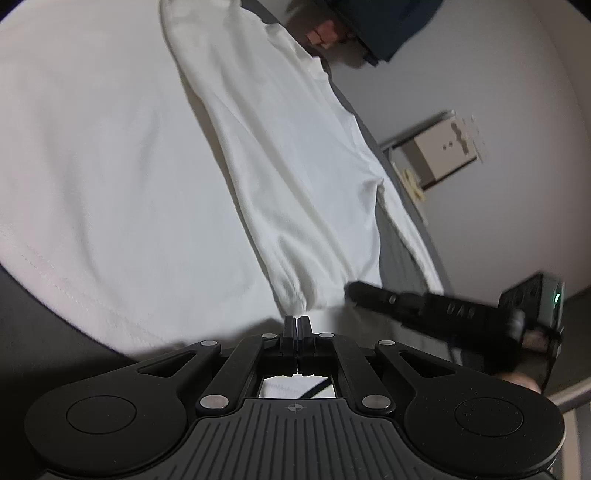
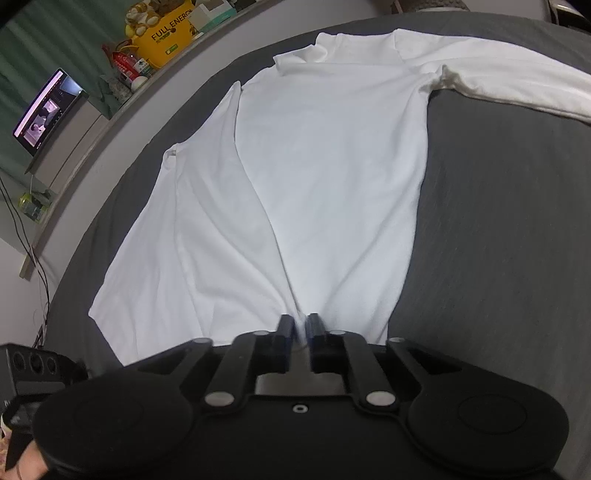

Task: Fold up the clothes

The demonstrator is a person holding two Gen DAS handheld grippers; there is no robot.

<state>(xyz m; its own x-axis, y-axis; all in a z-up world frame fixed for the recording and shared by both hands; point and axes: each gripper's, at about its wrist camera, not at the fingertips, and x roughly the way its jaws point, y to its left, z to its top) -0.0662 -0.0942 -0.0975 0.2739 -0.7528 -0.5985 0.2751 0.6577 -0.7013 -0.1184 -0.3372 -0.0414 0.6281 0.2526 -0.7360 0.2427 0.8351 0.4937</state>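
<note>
The grey bed cover (image 2: 498,229) filled most of my right wrist view, and on it lay the white long-sleeved shirt (image 2: 332,166), collar away from me, hem toward me. One side of the body looked already turned in over the middle, a diagonal edge running from near the collar down to the hem, with a sleeve (image 2: 207,221) lying flat along the side nearer the shelf. The other sleeve (image 2: 517,85) stretched straight out across the cover, not folded in. So I judged the shirt partly folded: one side brought in, the far sleeve and the lengthwise fold left to do.

My right gripper (image 2: 300,325) had its fingers drawn narrow on a pinch of white cloth at the hem; fabric showed between them. My left gripper (image 1: 297,323) was pressed fully together, its tips at a bunched end of cloth, a cuff as far as I could tell (image 1: 295,291); whether it truly held the cloth I could not tell. In that view the right gripper's finger (image 1: 388,297) reached in just beside the same bunch.

On the shelf a yellow box (image 2: 168,35) read "FULL ENERG", the rest cut off. A lit screen (image 2: 46,110) stood nearby, its text too small to read.
</note>
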